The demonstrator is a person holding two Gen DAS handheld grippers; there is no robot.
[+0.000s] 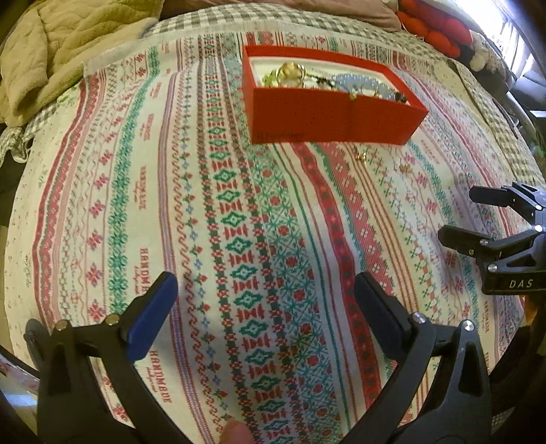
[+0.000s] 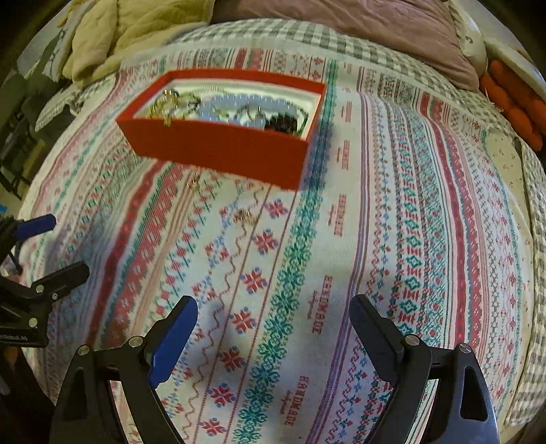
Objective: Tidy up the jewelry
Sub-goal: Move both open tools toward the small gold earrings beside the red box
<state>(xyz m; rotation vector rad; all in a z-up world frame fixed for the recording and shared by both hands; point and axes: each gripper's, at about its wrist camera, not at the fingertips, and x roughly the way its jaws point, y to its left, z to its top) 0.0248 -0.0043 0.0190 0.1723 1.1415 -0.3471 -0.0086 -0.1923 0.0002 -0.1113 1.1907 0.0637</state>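
Fingers of the left gripper (image 1: 266,307) stand wide apart, holding nothing, above the patterned cloth (image 1: 204,239); the left-hand finger carries a blue pad (image 1: 152,316) and the right-hand one looks dark. A fingertip of the person (image 1: 235,432) shows at the bottom edge of the left wrist view. The right gripper (image 2: 273,328) is likewise spread wide and empty, hanging over the same cloth, with its own blue pad (image 2: 172,341) on the left-hand finger. Each gripper shows at the side of the other's view, off toward the edge of the cloth.

Farther out, two small gold pieces of jewelry lie loose on the cloth, apart from each other and just in front of the red box: one earring (image 2: 193,182) close to the box's front wall, another earring (image 2: 244,217) a little nearer the grippers. Their exact shape is too small to tell.

Beyond them sits the red box (image 2: 218,147), open at the top, with a pale lining. Inside lie gold chains (image 2: 169,102) at one end, a pale blue beaded piece (image 2: 232,106) in the middle and dark beads (image 2: 285,123) at the other end.

Behind the box a grey checked blanket (image 2: 259,34) covers the bed, with a beige quilt (image 2: 112,30) bunched at the far left and a mauve pillow (image 2: 358,30) at the far right
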